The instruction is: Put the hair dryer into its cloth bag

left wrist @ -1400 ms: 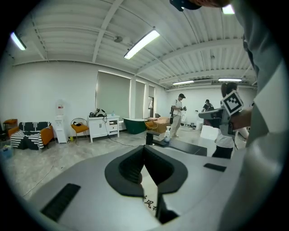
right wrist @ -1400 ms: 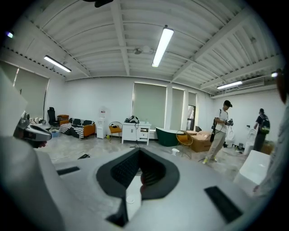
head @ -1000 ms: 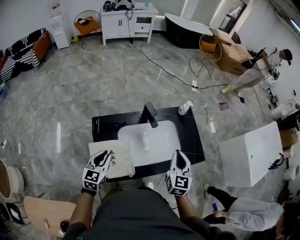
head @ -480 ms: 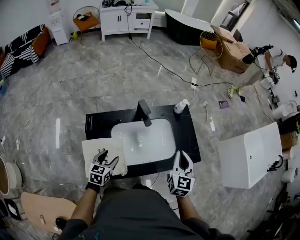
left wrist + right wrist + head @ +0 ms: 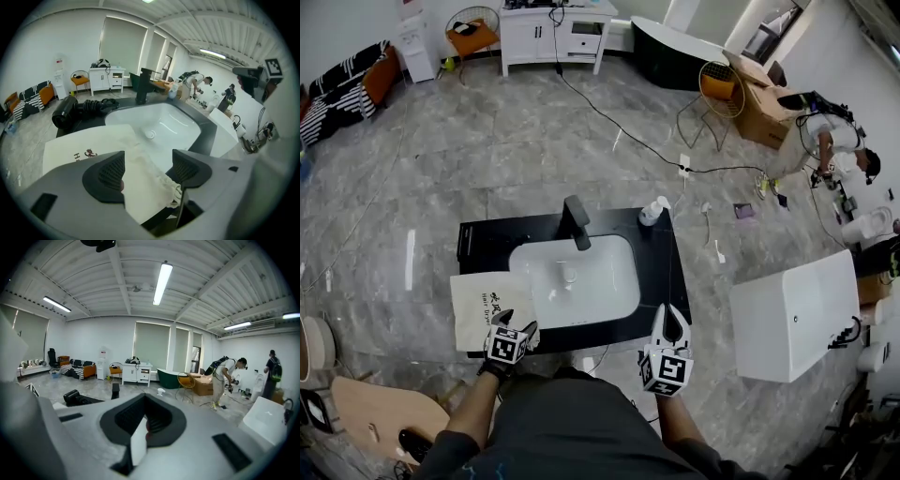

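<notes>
The cloth bag [image 5: 486,302] is cream with a small dark print. It lies flat and empty on the counter's [image 5: 661,281] near-left part, just left of the basin [image 5: 581,281], with its ruffled end at the near edge. The hair dryer [image 5: 64,112] is black and lies on its side at the far-left corner, beyond the bag. Its cord [image 5: 99,105] is coiled beside it.

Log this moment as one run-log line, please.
left tool: jaws opening, edge of cream cloth bag between them | right tool: shut, empty | black hair dryer: on black counter, outside bag
</notes>
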